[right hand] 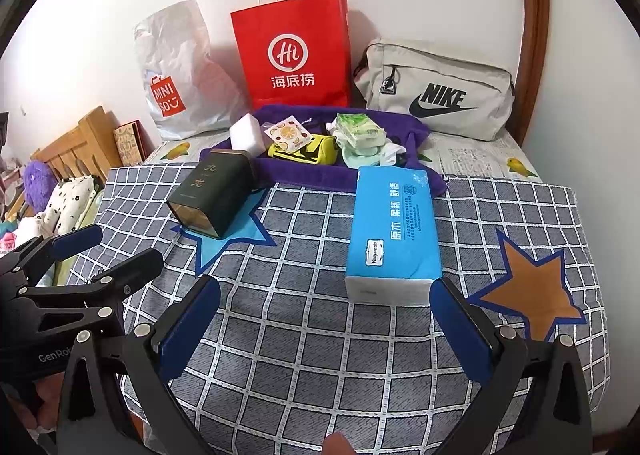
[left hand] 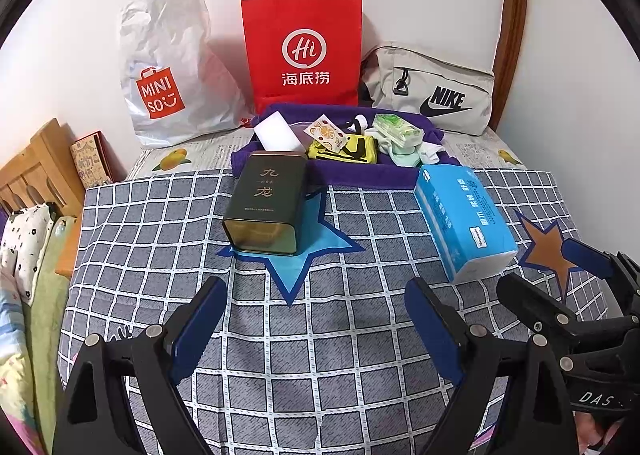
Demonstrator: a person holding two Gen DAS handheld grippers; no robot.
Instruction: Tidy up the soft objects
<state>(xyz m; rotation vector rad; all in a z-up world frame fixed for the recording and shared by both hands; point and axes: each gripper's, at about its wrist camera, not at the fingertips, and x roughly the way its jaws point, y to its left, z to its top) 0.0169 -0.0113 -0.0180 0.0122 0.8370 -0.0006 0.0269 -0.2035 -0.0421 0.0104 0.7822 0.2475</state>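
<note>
A blue tissue pack (left hand: 464,221) (right hand: 394,233) lies on the checked cloth (left hand: 320,335) (right hand: 320,335). A dark tea tin (left hand: 266,203) (right hand: 214,197) lies on a blue star. Behind them a purple towel (left hand: 360,175) (right hand: 312,175) holds a white block (left hand: 276,135) (right hand: 248,133), a sticker packet (left hand: 326,133) (right hand: 286,133), a yellow pouch (left hand: 344,151) (right hand: 304,149), green tissue packs (left hand: 398,131) (right hand: 358,129) and pale socks (left hand: 408,155) (right hand: 360,157). My left gripper (left hand: 316,311) is open and empty in front of the tin. My right gripper (right hand: 326,307) is open and empty just short of the tissue pack.
A Miniso bag (left hand: 168,71) (right hand: 180,75), a red paper bag (left hand: 304,55) (right hand: 292,55) and a grey Nike bag (left hand: 436,91) (right hand: 436,91) stand against the wall. A wooden headboard (left hand: 36,171) and pillows are at the left. An orange star (right hand: 532,291) is at the right.
</note>
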